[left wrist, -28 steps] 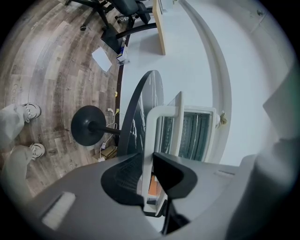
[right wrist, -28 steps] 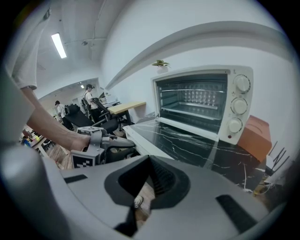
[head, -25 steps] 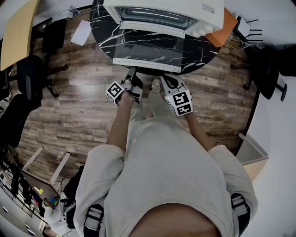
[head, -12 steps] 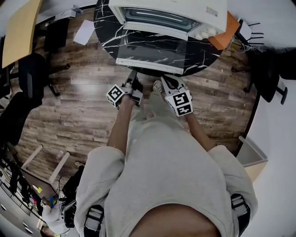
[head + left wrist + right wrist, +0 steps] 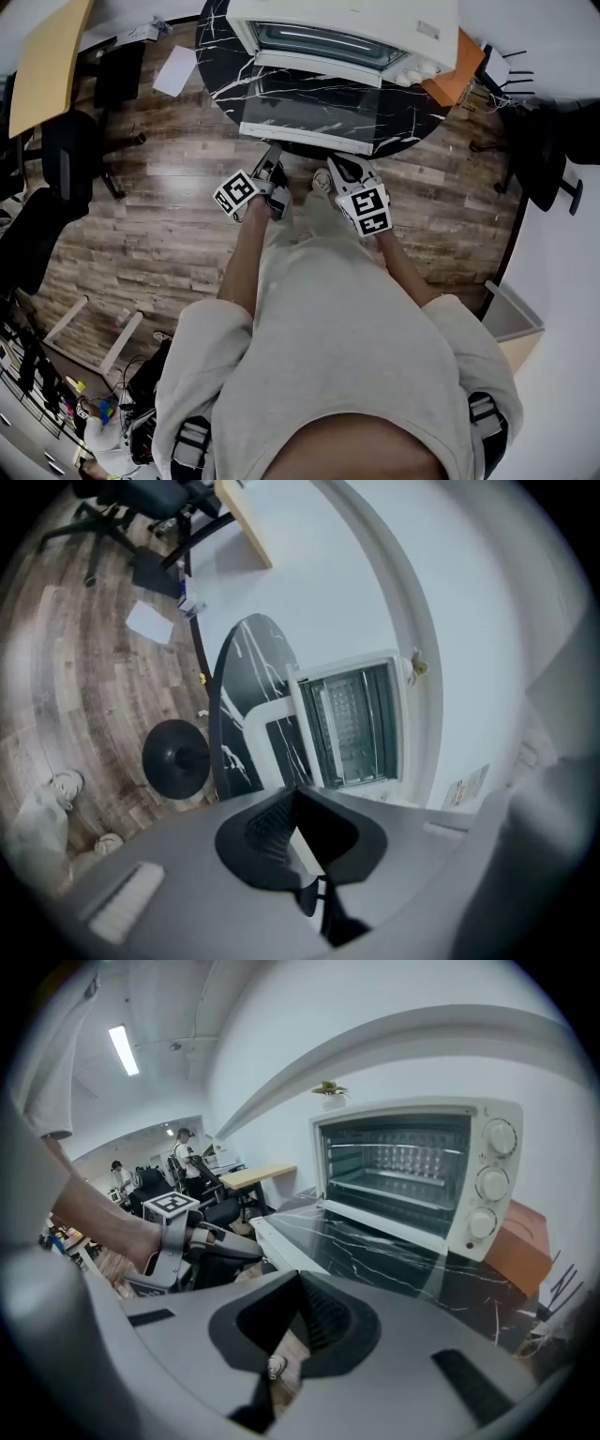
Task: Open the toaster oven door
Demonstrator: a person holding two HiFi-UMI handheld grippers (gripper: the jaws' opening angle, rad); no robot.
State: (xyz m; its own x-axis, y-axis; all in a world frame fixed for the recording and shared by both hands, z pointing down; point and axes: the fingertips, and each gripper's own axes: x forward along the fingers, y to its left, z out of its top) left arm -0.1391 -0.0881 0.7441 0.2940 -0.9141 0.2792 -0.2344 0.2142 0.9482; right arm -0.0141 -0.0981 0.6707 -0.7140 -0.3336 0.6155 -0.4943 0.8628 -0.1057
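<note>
The white toaster oven (image 5: 347, 19) stands on a round black marble table (image 5: 217, 56). Its glass door (image 5: 323, 112) lies folded down flat, and the wire rack inside shows. In the head view my left gripper (image 5: 275, 152) hangs just before the door's front edge, shut with nothing between its pads. My right gripper (image 5: 333, 162) sits beside it, also shut and empty, apart from the door. The left gripper view looks past the shut jaws (image 5: 298, 794) at the oven (image 5: 352, 724). In the right gripper view the shut jaws (image 5: 298, 1283) point at the open door (image 5: 356, 1237), and the left gripper (image 5: 251, 1252) shows at left.
An orange box (image 5: 459, 56) sits on the table to the right of the oven. Black office chairs (image 5: 66, 159) and a tan desk (image 5: 42, 66) stand at left, and a white sheet (image 5: 173, 70) lies on the wood floor. The table's round black base (image 5: 176, 758) is below.
My left gripper has rolled, so its marker cube now sits more to the side, and it has lifted slightly. The right gripper has kept still. The door stays folded down.
</note>
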